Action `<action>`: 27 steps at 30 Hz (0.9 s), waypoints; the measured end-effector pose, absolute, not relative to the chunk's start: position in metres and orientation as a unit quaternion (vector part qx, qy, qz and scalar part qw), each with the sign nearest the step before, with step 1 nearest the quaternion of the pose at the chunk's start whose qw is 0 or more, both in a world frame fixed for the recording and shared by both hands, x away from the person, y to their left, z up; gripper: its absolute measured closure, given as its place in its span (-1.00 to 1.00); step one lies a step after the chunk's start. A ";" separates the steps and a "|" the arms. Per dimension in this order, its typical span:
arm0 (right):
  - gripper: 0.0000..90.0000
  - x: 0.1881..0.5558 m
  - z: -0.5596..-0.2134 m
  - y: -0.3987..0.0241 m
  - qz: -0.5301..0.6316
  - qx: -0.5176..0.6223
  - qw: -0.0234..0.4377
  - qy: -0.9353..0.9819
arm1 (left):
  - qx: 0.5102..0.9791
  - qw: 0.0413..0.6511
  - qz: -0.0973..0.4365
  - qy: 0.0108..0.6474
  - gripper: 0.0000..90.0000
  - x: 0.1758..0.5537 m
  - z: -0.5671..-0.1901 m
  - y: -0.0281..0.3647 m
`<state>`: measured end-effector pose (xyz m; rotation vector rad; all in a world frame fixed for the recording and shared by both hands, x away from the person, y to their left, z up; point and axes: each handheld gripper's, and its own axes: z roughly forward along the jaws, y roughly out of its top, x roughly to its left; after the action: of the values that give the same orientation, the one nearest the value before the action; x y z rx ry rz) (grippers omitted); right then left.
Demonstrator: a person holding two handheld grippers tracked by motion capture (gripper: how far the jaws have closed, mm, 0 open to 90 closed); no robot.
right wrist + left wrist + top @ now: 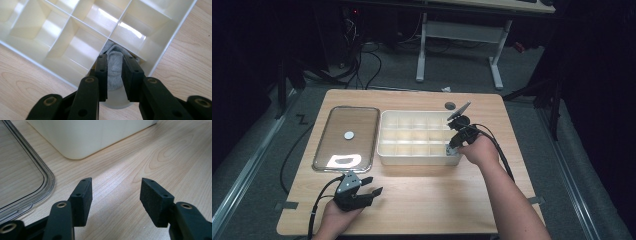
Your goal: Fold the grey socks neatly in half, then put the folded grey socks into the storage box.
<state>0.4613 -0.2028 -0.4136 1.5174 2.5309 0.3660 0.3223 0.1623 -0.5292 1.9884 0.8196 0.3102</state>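
Right gripper (115,72) is pinching a grey cloth (113,67), lowering it into the near-right corner cell of the box (384,150). Left gripper (369,186) idles on the table's (437,200) near left, jaws wide, nothing held. The lid (367,125) lies flat left of the box. Other cells look empty, so I'd judge packing has barely begun: release, then lid.

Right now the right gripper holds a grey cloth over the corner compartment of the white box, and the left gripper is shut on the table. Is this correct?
Not fully. The left gripper is open: the left gripper view shows its jaws apart over bare table. The right gripper does hold the grey cloth at the white box's corner compartment.
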 end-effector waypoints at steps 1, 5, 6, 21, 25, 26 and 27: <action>0.64 0.459 -0.413 -0.203 0.128 0.509 0.086 0.847 | 0.809 0.467 0.126 0.335 -0.03 0.322 -0.529 0.162; 0.55 0.449 -0.414 -0.208 0.156 0.508 0.097 0.841 | 0.807 0.468 0.127 0.337 -0.03 0.324 -0.529 0.162; 0.52 0.445 -0.414 -0.209 0.169 0.510 0.096 0.838 | 0.806 0.469 0.128 0.338 -0.03 0.324 -0.529 0.162; 0.30 0.405 -0.418 -0.212 0.248 0.495 0.169 0.815 | 0.796 0.479 0.127 0.347 -0.03 0.323 -0.526 0.166; 0.20 0.392 -0.422 -0.214 0.278 0.496 0.165 0.806 | 0.796 0.479 0.130 0.346 -0.03 0.322 -0.525 0.164; 0.19 0.388 -0.424 -0.215 0.282 0.495 0.169 0.805 | 0.796 0.480 0.130 0.346 -0.03 0.322 -0.525 0.164; 0.17 0.384 -0.425 -0.216 0.288 0.491 0.177 0.803 | 0.797 0.480 0.132 0.343 -0.03 0.321 -0.525 0.164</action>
<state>0.3836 -0.2163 -0.4254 1.3903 2.2729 0.8143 0.3213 0.1636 -0.5246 1.9443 0.8372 0.3221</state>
